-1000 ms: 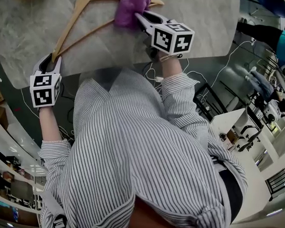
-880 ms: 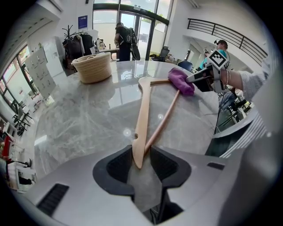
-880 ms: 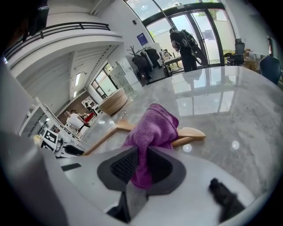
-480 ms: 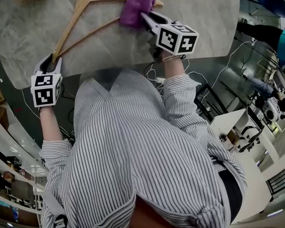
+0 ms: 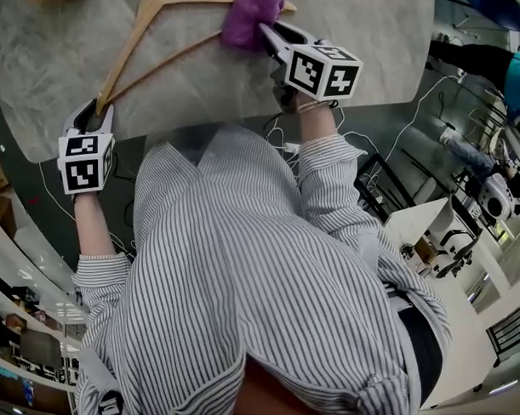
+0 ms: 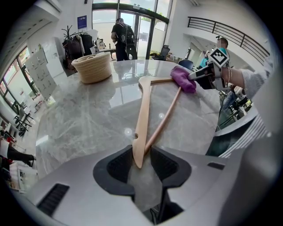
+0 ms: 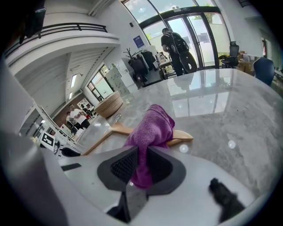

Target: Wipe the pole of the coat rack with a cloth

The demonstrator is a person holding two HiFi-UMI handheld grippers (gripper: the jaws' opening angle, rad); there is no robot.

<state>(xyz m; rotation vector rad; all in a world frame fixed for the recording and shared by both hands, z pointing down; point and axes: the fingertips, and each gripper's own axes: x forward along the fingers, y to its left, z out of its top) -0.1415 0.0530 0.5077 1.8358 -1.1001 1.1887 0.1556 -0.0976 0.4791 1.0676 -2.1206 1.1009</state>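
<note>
A wooden hanger (image 5: 129,49) lies on the marble table (image 5: 359,61). My left gripper (image 5: 93,113) sits at the table's near edge, shut on the hanger's near tip (image 6: 138,152); both pads touch the wood where the arm and the bar meet. At the far end my right gripper (image 5: 264,31) is shut on a purple cloth (image 5: 250,16). The cloth (image 7: 152,128) is draped over the hanger's far arm (image 7: 182,137) and hides part of it. From the left gripper view the cloth (image 6: 183,78) covers the hanger's right end.
A woven basket (image 6: 92,67) stands at the far left of the table, also at the head view's top edge. The table's near edge runs just past my left gripper. Cables, desks and people fill the room around.
My right gripper and the purple cloth have shifted slightly right along the hanger's far end. The left gripper and the hanger's near tip have stayed in place.
</note>
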